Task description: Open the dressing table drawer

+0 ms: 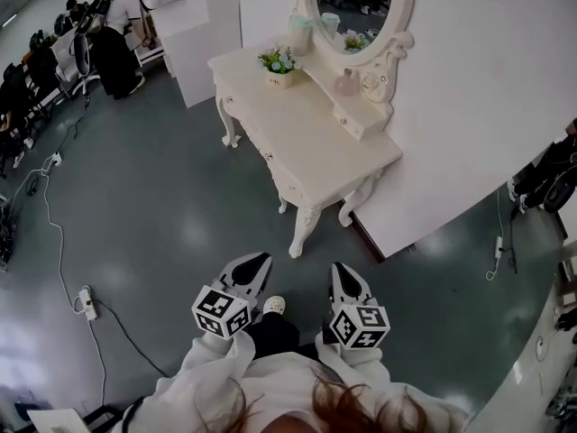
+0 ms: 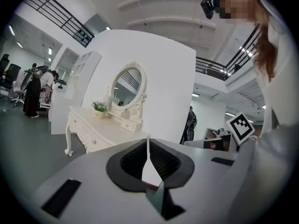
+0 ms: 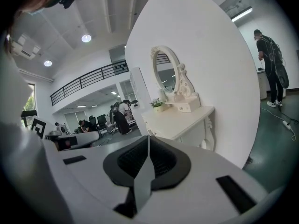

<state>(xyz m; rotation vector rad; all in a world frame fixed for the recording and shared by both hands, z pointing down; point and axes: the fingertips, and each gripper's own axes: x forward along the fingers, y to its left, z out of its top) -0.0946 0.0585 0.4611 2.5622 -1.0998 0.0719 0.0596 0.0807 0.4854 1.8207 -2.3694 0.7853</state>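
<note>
Both grippers were held well short of the table [image 1: 315, 142], off its near end. The left gripper [image 1: 260, 262] and the right gripper [image 1: 343, 271] were each clenched on nothing, jaws together. The drawer [image 2: 88, 133] sat in the table's front, apparently shut. The small knob would only be bumped by clenched jaws — a miss was likely unless they were parted first. The table might also be dragged by a hard pull, and the flowerpot [image 1: 279, 69] on its top toppled.

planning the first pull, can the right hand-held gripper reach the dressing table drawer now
Probably not yet: the right hand-held gripper is well short of the dressing table, with floor between. Nothing blocks the way; a step closer should do.
</note>
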